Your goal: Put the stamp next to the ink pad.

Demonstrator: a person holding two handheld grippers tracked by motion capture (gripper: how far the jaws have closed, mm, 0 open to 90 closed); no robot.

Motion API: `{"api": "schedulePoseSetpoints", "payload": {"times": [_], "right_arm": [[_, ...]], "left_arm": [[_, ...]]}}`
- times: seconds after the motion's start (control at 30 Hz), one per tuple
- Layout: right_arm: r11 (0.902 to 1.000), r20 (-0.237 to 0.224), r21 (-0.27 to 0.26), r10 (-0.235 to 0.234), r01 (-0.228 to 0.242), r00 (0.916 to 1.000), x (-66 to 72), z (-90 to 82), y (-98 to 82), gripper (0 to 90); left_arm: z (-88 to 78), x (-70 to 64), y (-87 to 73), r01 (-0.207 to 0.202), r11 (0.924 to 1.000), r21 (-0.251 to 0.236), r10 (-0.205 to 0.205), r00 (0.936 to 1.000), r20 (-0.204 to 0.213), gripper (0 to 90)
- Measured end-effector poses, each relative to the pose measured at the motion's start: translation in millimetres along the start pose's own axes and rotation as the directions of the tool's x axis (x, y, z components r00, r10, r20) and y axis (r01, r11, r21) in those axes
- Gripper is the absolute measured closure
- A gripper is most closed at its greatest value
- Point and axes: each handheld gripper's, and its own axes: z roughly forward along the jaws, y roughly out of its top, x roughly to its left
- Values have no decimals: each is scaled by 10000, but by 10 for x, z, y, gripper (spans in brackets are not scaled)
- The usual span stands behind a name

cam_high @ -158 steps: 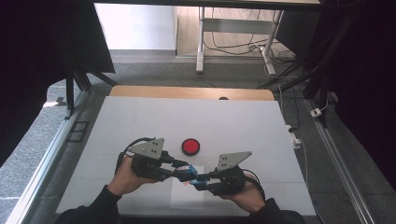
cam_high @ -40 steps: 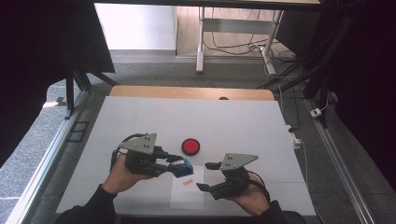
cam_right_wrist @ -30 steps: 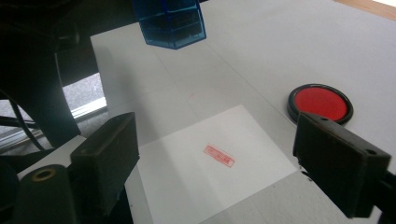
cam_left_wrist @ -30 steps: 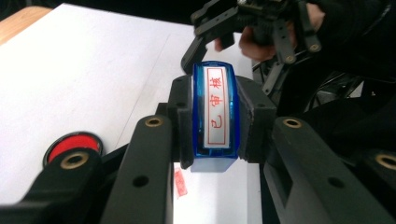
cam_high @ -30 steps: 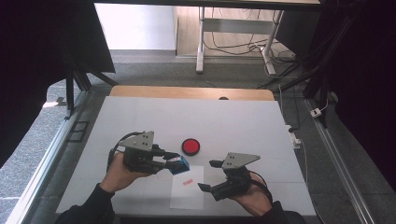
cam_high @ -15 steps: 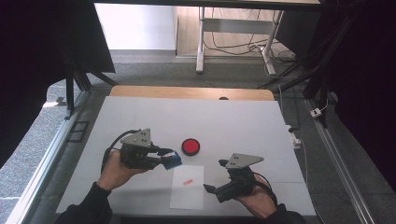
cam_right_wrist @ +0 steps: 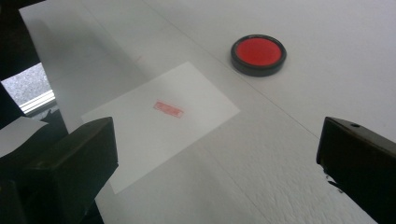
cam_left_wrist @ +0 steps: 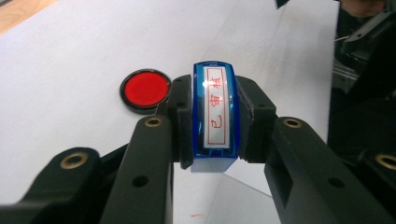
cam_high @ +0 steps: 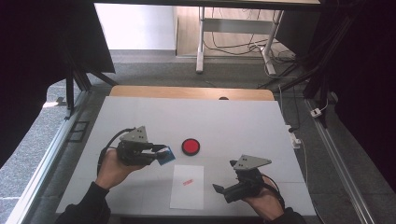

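Both hands have drawn apart since the earlier frames, when the two grippers met over the sheet of paper (cam_high: 187,185): the left has carried the stamp away to the left, the right has backed off to the near right, and a red imprint (cam_high: 188,182) is on the sheet.

Nearest, the right gripper (cam_high: 219,189) hovers just right of the paper's near edge. Its jaws have just been opening and now stand wide apart with nothing between them; in the right gripper view the paper lies beyond them.

Farther in and to the left, the left gripper (cam_high: 161,151) is clamped on the blue stamp (cam_left_wrist: 214,114), its pads pressing both long sides of the body, so the red-lettered label faces the camera. The stamp hangs above the table (cam_high: 243,116), left of the paper's far corner.

Beyond that, the round red ink pad (cam_high: 190,146) sits open, just past the paper's far edge.

The stamp looks like glossy hard plastic: light, stiff, likely slippery, so the flat long sides are the best hold. The paper is thin, limp and easily shifted.
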Motion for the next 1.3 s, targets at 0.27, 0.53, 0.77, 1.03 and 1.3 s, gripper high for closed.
{"api": "schedulePoseSetpoints", "payload": {"times": [0.27, 0.53, 0.77, 1.03, 1.3], "right_arm": [[9997, 485, 175, 165, -174, 9987, -66, -103, -101, 0], [9980, 1081, 181, 582, -605, 9924, -132, -231, -214, 0], [9948, 1548, 194, 953, -995, 9833, -199, -339, -298, 0], [9921, 1815, 355, 1123, -1207, 9770, -238, -411, -375, 0], [9900, 1888, 167, 1344, -1400, 9728, -254, -468, -399, 0]], "left_arm": [[-12, 80, -64, 366, 9993, 92, -360, 9975, -600, 697], [3, 172, -146, 787, 9964, 311, -750, 9916, -1055, 697], [16, 242, -214, 1065, 9933, 459, -990, 9849, -1421, 697], [33, 339, -313, 1564, 9865, 493, -1451, 9726, -1816, 697], [80, 431, -410, 1903, 9800, 585, -1734, 9602, -2188, 697]]}}
